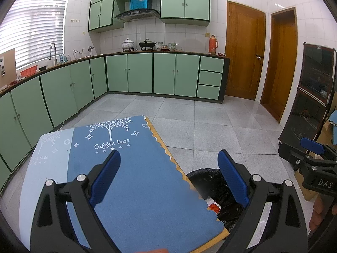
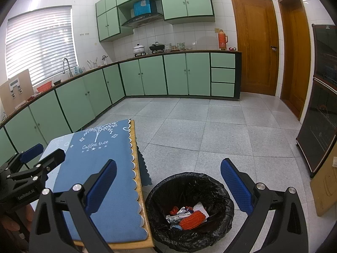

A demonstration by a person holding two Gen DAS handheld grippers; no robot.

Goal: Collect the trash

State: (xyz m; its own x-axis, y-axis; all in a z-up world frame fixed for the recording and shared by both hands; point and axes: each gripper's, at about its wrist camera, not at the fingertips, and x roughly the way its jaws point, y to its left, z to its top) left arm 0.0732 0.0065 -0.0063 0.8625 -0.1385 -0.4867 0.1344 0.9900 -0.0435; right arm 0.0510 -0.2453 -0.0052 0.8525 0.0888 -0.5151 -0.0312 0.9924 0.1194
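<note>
1. The left gripper point(image 1: 168, 177) is held above the near part of the table point(image 2: 138, 177), and it is pointed forward toward the kitchen cabinets point(image 1: 140, 72).
2. Its two blue fingers point(image 1: 105, 179) are spread wide, and nothing is held or touched between them.
3. The right gripper point(image 2: 168, 187) is held above the trash bin point(image 2: 228, 202), which is lined with a black bag and stands on the tiled floor point(image 2: 189, 126) just beside the right edge of the table.
4. Its jaws are also spread wide and empty; the bin is seen in the gap between the fingers point(image 2: 237, 186).
5. A part of a hand point(image 1: 320, 213) is seen behind the right gripper in the left wrist view.
6. The trash point(image 2: 187, 217) is lying at the bottom of the bin: an orange foam net point(image 2: 192, 219), some crumpled wrappers and white paper.
7. The table is covered with a blue cloth point(image 1: 143, 181), on which the words "Coffee tree" are printed.
</note>
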